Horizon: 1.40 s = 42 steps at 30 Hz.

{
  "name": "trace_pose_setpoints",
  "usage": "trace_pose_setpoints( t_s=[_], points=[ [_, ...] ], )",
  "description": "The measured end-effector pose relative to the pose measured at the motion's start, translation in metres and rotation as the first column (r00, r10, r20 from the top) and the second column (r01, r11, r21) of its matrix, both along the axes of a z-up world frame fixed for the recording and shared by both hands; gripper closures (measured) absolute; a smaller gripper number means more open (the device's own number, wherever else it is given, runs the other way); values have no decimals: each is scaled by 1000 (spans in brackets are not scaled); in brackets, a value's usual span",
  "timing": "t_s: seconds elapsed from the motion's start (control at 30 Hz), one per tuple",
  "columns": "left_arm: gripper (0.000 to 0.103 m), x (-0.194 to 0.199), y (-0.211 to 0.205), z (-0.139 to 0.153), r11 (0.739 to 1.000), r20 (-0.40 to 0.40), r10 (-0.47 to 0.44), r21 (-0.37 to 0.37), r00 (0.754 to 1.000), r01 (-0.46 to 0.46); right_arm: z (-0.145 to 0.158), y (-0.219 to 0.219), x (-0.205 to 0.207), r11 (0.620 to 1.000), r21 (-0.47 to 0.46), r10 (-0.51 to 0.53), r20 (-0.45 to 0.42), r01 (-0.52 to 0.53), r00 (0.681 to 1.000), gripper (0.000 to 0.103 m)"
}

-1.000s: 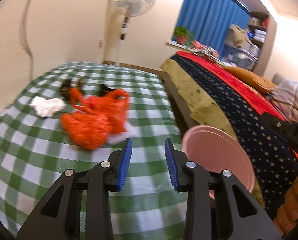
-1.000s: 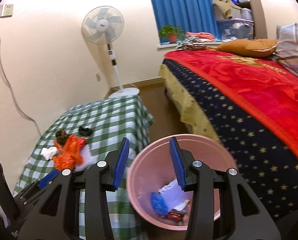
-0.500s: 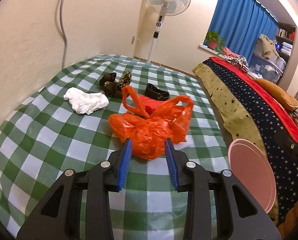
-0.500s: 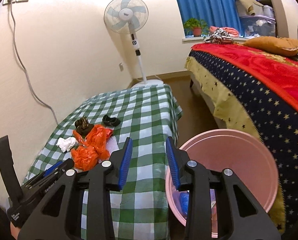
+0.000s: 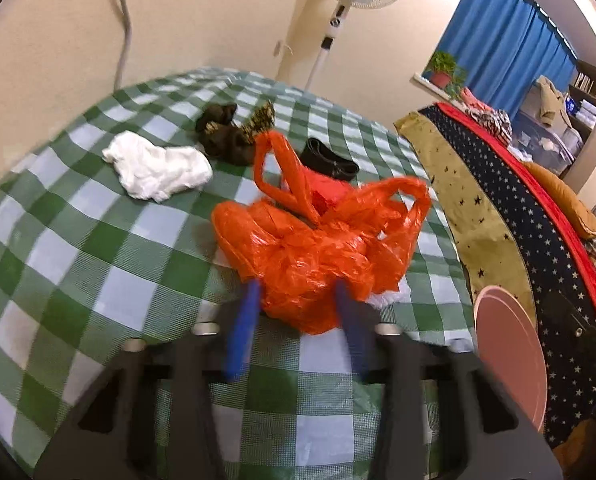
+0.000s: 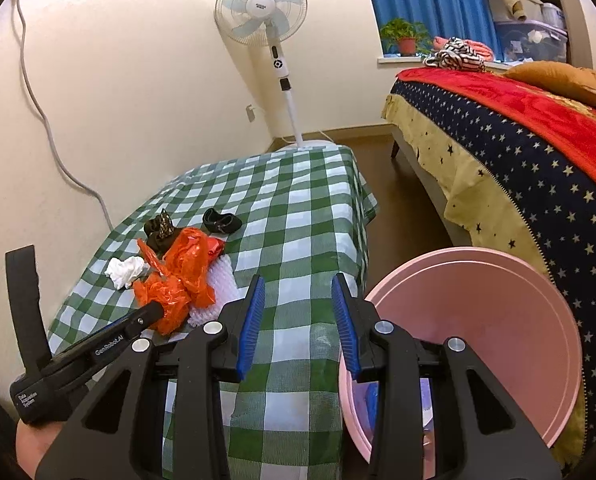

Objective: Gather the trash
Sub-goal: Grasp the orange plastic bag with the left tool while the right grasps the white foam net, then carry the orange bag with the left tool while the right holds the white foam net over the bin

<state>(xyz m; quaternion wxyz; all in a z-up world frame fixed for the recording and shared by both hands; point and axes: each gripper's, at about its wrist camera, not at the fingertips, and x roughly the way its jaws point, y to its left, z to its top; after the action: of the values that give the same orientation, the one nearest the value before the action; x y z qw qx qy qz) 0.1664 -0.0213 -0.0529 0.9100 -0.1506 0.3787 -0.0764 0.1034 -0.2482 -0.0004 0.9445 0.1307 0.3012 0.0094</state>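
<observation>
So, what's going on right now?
Left gripper closing around the orange bag. Right gripper open, empty. Pink bin beside table. Nothing blocking.

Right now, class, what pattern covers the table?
Green-and-white checks on the tablecloth, clearest in the right wrist view.

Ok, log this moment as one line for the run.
phase: reaching for trash | left gripper: closing around orange plastic bag, not clearly gripped | right gripper: open, empty | pink bin: beside table

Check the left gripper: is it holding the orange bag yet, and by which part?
Not clearly. The left gripper has its fingers either side of the orange plastic bag at its near edge, closing; a firm pinch cannot be told.
</observation>
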Motion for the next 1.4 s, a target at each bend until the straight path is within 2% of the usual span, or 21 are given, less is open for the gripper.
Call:
trace_pose_setpoints(
  t_s=[0.03, 0.1, 0.2, 0.43, 0.6, 1.0, 1.17, 1.2, 1.23, 1.27, 1.4],
  points=[
    [76, 0, -1, -1, 1000, -2, -5, 1, 1000, 5, -1, 1, 1, 1000, -2, 5, -2, -5, 1000, 68],
    [86, -2, -2, 1, 1000, 3, -18, 8, 1000, 18, -2, 3, 3, 1000, -4, 15, -5, -15, 1000, 68],
    [90, -7, -1, 6, 999, 22, -22, 35, 1000, 21, -4, 6, 5, 1000, 3, 23, -8, -23, 1000, 68],
    [90, -23, 22, 21, 996, 76, 64, 62, 995, -69, -10, 25, 13, 997, -2, 71, -30, -71, 997, 68],
    [90, -28, 39, 22, 990, 74, 121, 65, 990, -126, -17, 46, 29, 993, -8, 118, -61, -119, 991, 68],
    [90, -25, 43, 17, 985, 67, 145, 81, 987, -151, -45, 60, 90, 988, 49, 151, -162, -145, 975, 67],
    [91, -23, 43, 14, 985, 61, 147, 82, 987, -152, -61, 66, 103, 982, 82, 184, -225, -169, 957, 67],
    [90, -23, 43, 14, 985, 61, 147, 82, 987, -152, -63, 68, 104, 981, 80, 190, -229, -175, 955, 68],
    [90, -23, 43, 14, 985, 61, 148, 82, 987, -153, -63, 71, 104, 980, 74, 199, -229, -187, 953, 74],
    [90, -23, 43, 14, 985, 61, 147, 82, 987, -152, -62, 73, 103, 978, 71, 209, -228, -197, 951, 87],
    [90, -23, 44, 14, 985, 62, 146, 80, 987, -151, -55, 78, 94, 976, 40, 219, -195, -215, 956, 92]
  ],
)
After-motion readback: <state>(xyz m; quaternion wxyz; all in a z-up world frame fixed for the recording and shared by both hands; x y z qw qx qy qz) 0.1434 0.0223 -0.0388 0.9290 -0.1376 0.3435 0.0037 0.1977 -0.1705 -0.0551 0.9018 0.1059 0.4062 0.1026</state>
